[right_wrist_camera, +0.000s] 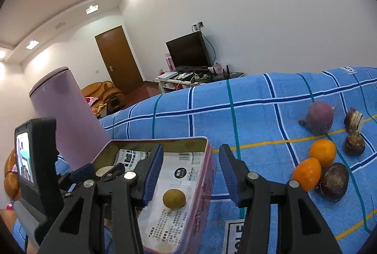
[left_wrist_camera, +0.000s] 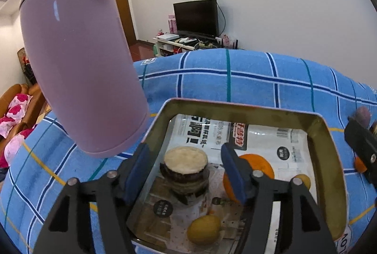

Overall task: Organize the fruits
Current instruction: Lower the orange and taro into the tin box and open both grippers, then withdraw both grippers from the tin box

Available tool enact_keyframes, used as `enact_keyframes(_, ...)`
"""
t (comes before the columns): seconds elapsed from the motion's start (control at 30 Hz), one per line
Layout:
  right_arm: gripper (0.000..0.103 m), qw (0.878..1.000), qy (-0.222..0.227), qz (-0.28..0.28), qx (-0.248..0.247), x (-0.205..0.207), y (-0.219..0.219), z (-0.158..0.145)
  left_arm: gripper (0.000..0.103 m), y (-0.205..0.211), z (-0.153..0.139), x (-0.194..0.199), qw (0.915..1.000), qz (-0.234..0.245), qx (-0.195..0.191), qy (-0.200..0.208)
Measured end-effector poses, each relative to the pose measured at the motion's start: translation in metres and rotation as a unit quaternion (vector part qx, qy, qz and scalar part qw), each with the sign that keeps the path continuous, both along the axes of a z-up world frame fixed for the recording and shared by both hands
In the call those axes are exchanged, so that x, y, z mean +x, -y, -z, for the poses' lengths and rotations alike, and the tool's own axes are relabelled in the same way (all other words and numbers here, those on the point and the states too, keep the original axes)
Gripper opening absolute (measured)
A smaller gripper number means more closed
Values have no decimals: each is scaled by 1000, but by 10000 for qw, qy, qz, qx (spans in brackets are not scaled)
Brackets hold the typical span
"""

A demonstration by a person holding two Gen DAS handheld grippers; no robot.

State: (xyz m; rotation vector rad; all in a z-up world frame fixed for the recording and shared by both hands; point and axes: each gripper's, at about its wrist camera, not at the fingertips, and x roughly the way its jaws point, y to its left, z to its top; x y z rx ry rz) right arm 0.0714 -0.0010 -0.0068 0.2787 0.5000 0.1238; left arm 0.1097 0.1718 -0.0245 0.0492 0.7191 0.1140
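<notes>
Fruits: a round orange tangerine [left_wrist_camera: 256,163] and small yellow lemon [left_wrist_camera: 203,229] lie low in the frame inside the rectangular metal tin [left_wrist_camera: 327,134], gathered there for sorting; the left gripper [left_wrist_camera: 186,171] and right gripper [right_wrist_camera: 190,174] both gape empty.

One rectangular metal tin [left_wrist_camera: 329,136], lined with printed paper, sat at lower centre of the left wrist view. It held one orange [left_wrist_camera: 259,163], two small yellow fruits [left_wrist_camera: 203,229] and one white-topped dark round piece [left_wrist_camera: 185,165]. At the right of the right wrist view lay two loose oranges [right_wrist_camera: 322,152], three dark brown round fruits [right_wrist_camera: 334,181] and one purple bulb [right_wrist_camera: 320,116]. One tall lilac cylindrical jug [left_wrist_camera: 80,61] stood upper left.
</notes>
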Motion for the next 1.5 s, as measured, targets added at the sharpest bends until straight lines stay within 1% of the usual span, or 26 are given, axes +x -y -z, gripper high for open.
enact_keyframes(0.03, 69, 10000, 19, 66, -32, -1, 1, 0, 70, 1, -1, -1, 10000, -7, -2, 27)
enact_keyframes(0.07, 71, 9999, 52, 124, -52, -2, 0, -1, 72, 2, -2, -3, 10000, 3, -11, 79)
enact_keyframes(0.1, 71, 9997, 128, 207, -79, -5, 1, -2, 78, 3, -2, -5, 9999, 22, -31, 138)
enact_keyframes(0.13, 71, 9993, 219, 272, -121, -7, 1, -4, 89, 4, -3, -7, 9998, 21, -31, 188)
enact_keyframes(0.2, 71, 9985, 310, 381, -231, -10, 2, -6, 103, 6, -6, -12, 9994, -59, 90, 333)
enact_keyframes(0.27, 71, 9977, 320, 497, -346, -10, 1, -6, 103, 10, -10, -16, 9985, -44, 185, 512)
enact_keyframes(0.33, 71, 9964, 390, 611, -434, -11, 2, -7, 103, 10, -11, -18, 9981, -30, 186, 579)
enact_keyframes(0.5, 71, 9918, 719, 895, -554, -22, 8, -12, 103, 8, -13, -21, 9978, -34, 3, 660)
enact_keyframes(0.57, 72, 9907, 765, 946, -610, -25, 10, -13, 103, 8, -15, -22, 9972, -43, -38, 746)
enact_keyframes(0.67, 72, 9905, 724, 956, -671, -27, 12, -14, 103, 10, -17, -27, 9962, -31, -11, 868)
enact_keyframes(0.97, 72, 9887, 679, 1081, -789, -39, 19, -14, 103, 19, -18, -35, 9950, 28, 55, 999)
enact_keyframes(1.17, 72, 9870, 665, 1092, -975, -47, 21, -14, 103, 24, -20, -43, 9937, 10, 81, 1114)
enact_keyframes(1.37, 72, 9852, 663, 1044, -1190, -55, 23, -15, 103, 23, -20, -50, 9930, -69, -26, 1181)
enact_keyframes(1.5, 72, 9852, 623, 1041, -1210, -61, 30, -15, 103, 22, -20, -56, 9931, -59, -121, 1167)
